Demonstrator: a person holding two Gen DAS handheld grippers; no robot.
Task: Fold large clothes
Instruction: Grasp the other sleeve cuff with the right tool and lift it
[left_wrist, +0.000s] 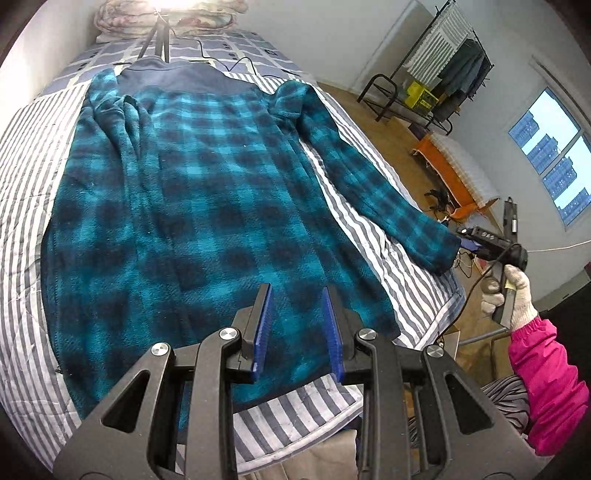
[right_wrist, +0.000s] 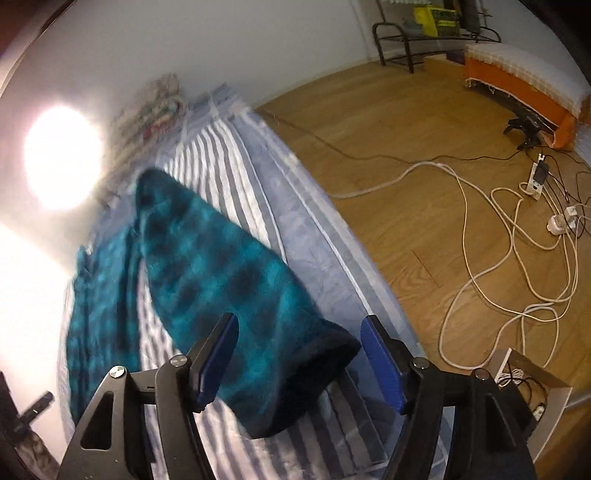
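Though I can read no writing anywhere, I see the teal plaid robe (left_wrist: 192, 206) spread flat on the striped bed (left_wrist: 29, 155), ahead of my left gripper (left_wrist: 297, 325), whose fingers stand partly apart, holding nothing. My right gripper (right_wrist: 301, 360) gapes wide, the sleeve cuff (right_wrist: 295, 376) between its fingers, unpinched. Cables (right_wrist: 498, 229) sprawl over the wood floor (right_wrist: 388, 155) right of those fingers. Motion blur smears the right view's pillows.
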